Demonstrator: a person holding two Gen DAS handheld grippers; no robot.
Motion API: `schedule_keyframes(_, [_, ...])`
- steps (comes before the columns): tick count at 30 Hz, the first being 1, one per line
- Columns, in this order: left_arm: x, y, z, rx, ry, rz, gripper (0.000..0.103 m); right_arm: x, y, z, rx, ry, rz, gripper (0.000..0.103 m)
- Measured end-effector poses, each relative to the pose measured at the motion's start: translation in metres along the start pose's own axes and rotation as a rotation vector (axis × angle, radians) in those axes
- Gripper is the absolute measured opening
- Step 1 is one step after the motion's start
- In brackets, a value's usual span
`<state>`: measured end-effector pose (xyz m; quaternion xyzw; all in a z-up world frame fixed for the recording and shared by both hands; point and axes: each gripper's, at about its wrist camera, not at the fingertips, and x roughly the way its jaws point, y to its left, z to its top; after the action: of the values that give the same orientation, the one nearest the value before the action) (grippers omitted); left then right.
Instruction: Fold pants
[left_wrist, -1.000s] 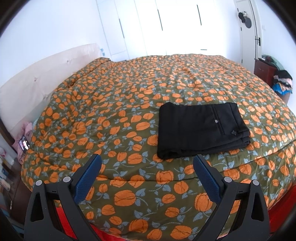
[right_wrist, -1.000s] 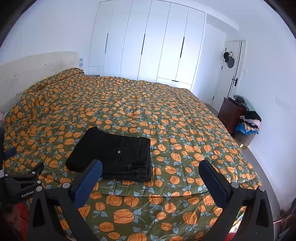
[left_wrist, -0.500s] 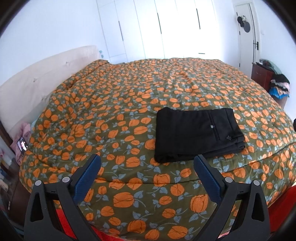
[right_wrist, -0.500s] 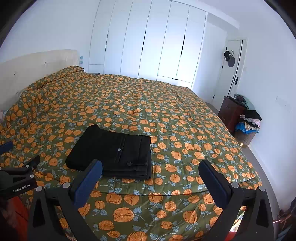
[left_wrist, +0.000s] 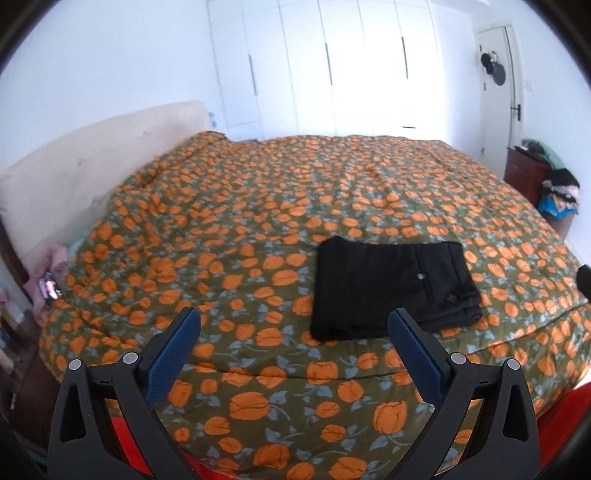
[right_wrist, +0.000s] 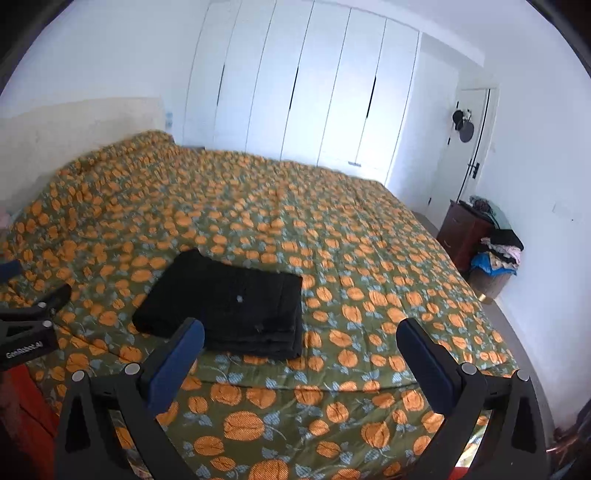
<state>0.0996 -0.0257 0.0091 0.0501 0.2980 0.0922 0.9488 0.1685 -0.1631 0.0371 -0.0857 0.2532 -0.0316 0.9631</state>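
Note:
Black pants (left_wrist: 391, 286) lie folded into a flat rectangle on the bed, near its front edge; they also show in the right wrist view (right_wrist: 229, 304). My left gripper (left_wrist: 293, 330) is open and empty, held back from the bed edge, short of the pants. My right gripper (right_wrist: 301, 341) is open and empty, also back from the bed edge, with the pants ahead to its left. The left gripper's body (right_wrist: 27, 328) shows at the left edge of the right wrist view.
The bed carries a green quilt with orange flowers (left_wrist: 295, 192). A cream headboard (left_wrist: 92, 162) stands at the left. White wardrobe doors (right_wrist: 303, 99) line the far wall. A dark nightstand (right_wrist: 463, 230) and a pile of clothes (right_wrist: 496, 254) stand at the right.
Both grippers have drawn back and lifted a little from the bed, so the pants look farther away. The pants have not moved. Both stay open.

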Motion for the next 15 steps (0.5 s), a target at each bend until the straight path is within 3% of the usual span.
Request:
schedule_keyframes(3, [-0.007,-0.001,0.001,0.009,-0.027,0.036,0.102,-0.001,0.001,0.002,0.0,0.006,0.001,0.103])
schedule_keyframes(6, [-0.01,0.0,0.001,0.012,-0.021,0.041,0.102,0.004,-0.001,0.001,0.035,0.041,0.08,0.103])
schedule_keyframes(10, [-0.01,0.0,0.0,0.037,0.004,0.067,0.102,0.013,-0.005,-0.001,0.049,0.091,0.068,0.103])
schedule_keyframes(15, [-0.008,0.004,-0.001,0.024,0.055,0.023,0.102,0.012,-0.012,0.0,0.094,0.107,0.067,0.103])
